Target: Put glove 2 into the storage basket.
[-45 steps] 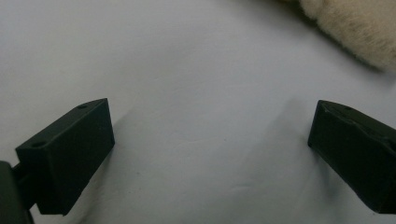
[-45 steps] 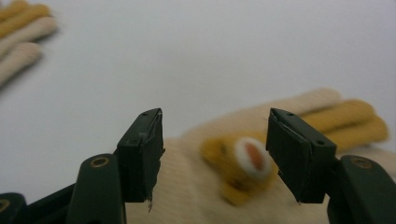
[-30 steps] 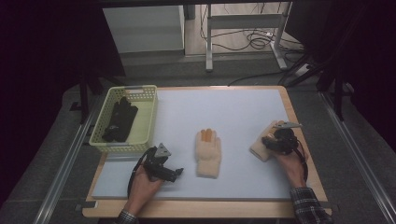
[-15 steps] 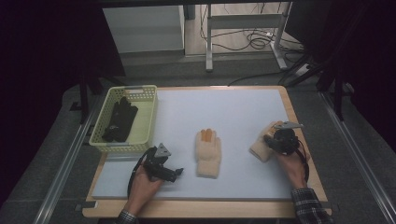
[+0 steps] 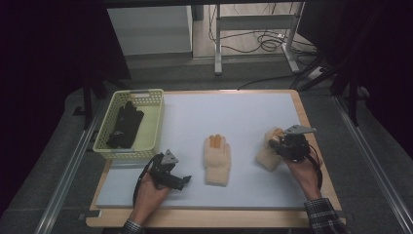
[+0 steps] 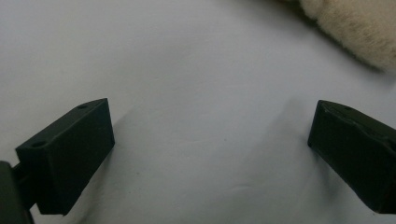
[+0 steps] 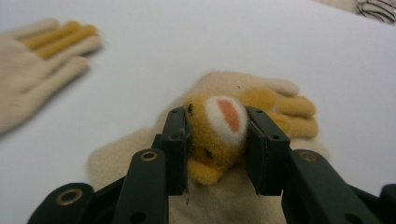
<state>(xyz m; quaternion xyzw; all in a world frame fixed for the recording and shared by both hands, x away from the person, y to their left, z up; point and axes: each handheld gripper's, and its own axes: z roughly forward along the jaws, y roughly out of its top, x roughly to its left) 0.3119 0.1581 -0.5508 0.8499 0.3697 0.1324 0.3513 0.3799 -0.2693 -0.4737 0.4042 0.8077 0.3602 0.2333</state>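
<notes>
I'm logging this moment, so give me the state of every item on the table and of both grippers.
right gripper: shut on the right-hand glove, jaws have just been closing
right-hand glove: pinched at its yellow patch
middle glove: flat, untouched
left gripper: open
basket: upright
black gloves: lying in the basket

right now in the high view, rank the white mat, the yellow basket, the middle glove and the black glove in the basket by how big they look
1. white mat
2. yellow basket
3. The middle glove and the black glove look about alike, so I won't rank them; the black one lies farther from the camera.
</notes>
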